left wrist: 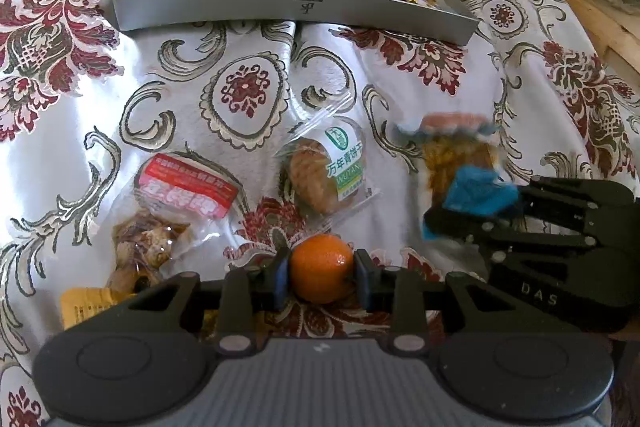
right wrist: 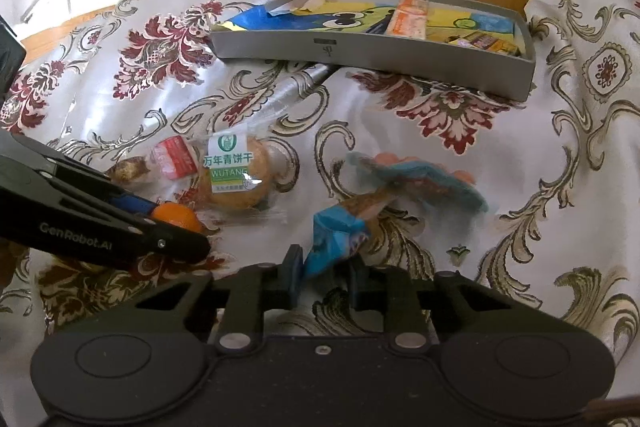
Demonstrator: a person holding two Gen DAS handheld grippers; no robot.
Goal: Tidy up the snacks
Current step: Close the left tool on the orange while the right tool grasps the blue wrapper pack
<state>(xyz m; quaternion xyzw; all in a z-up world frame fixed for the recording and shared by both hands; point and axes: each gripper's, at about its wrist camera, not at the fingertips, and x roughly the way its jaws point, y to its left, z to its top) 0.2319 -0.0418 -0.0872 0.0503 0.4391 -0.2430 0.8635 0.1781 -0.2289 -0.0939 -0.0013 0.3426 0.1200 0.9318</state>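
Left hand-held gripper (left wrist: 322, 277) clamps the orange (left wrist: 321, 268) — right hand-held gripper (right wrist: 325, 279) pinches the blue snack packet (right wrist: 340, 241).

Biscuit packet (left wrist: 335, 167) label: "万年青饼干" in green, and under it "WUTAN…", the end is cut off.
Left gripper (left wrist: 321, 279) arm, from the right wrist view: "GenRobot.AI".
Right gripper (right wrist: 323, 281) arm, from the left wrist view: "DAS".
Red packet (left wrist: 188, 195): white characters, not readable.

I see a small orange (left wrist: 320, 273) pinched upright and a blue-wrapped snack (right wrist: 340, 239) dangling, cookie packets (left wrist: 326, 175) lying flat nearby.
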